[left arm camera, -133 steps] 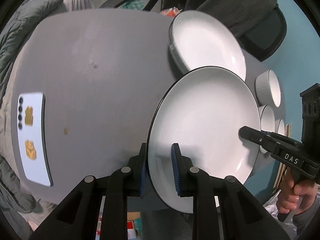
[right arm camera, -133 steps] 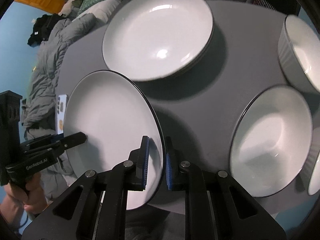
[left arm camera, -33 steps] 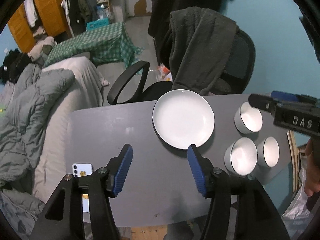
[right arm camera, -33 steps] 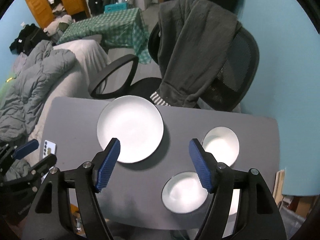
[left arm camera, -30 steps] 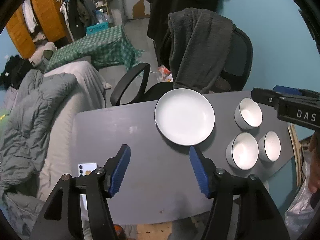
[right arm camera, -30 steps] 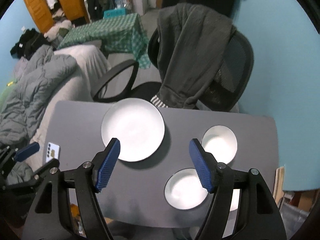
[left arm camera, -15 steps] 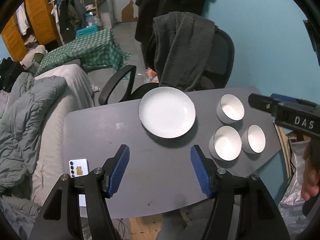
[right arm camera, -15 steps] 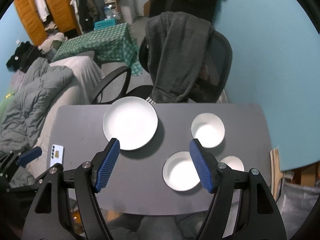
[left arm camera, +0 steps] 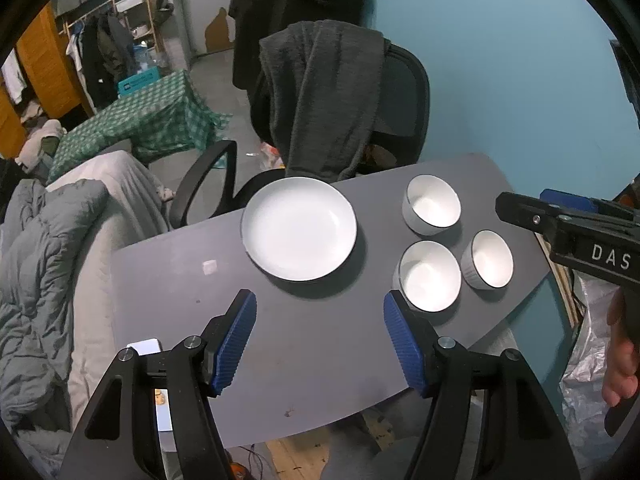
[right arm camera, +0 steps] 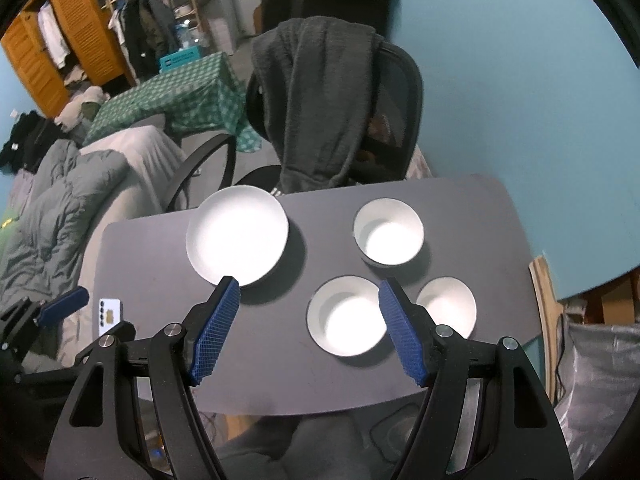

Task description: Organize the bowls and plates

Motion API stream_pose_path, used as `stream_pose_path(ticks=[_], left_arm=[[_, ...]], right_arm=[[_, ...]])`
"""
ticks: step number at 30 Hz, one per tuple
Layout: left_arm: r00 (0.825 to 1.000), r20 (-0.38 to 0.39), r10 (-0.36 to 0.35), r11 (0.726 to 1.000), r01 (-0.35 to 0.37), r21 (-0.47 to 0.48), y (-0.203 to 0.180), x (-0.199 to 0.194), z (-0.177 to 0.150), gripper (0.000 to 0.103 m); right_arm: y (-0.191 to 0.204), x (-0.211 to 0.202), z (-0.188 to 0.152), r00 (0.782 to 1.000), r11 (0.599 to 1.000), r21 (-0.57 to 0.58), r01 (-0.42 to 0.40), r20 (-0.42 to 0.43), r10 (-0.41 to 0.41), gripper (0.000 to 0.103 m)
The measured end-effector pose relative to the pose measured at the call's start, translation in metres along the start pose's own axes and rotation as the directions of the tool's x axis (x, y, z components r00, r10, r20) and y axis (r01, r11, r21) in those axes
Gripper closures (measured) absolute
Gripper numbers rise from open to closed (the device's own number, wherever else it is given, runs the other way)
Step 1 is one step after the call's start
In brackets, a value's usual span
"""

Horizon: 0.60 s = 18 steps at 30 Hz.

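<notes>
Below both cameras, the plate stack (left arm camera: 299, 229) sits mid-frame on the grey table (left arm camera: 320, 344), three bowls (right arm camera: 345, 315) clustered to its right; I hold the left gripper (left arm camera: 318, 340) and right gripper (right arm camera: 308, 330) spread and empty, then approach one bowl rim squarely. Seconds ago both clamped a plate; now it rests on the stack, and the left jaws have just been opening.

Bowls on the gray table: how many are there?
3, all right of the plate stack: a far bowl, a near bowl and a right bowl partly behind a gripper finger.
</notes>
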<state>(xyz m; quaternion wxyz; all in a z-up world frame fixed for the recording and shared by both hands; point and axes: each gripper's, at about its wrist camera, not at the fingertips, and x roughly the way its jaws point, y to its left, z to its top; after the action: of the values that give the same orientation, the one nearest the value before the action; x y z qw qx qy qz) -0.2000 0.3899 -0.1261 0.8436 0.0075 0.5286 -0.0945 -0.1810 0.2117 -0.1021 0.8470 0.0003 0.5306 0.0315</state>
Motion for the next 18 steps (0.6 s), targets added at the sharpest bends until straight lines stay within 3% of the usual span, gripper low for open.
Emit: stream_pose_path(ticks=[18], left_arm=[[0.998, -0.063, -0.028, 0.997, 0.032, 0.068, -0.064, 0.036, 0.029, 0.035]], right_arm=[[-0.069, 0.004, -0.004, 0.999, 0.995, 0.094, 0.038, -0.028, -0.036, 0.032]])
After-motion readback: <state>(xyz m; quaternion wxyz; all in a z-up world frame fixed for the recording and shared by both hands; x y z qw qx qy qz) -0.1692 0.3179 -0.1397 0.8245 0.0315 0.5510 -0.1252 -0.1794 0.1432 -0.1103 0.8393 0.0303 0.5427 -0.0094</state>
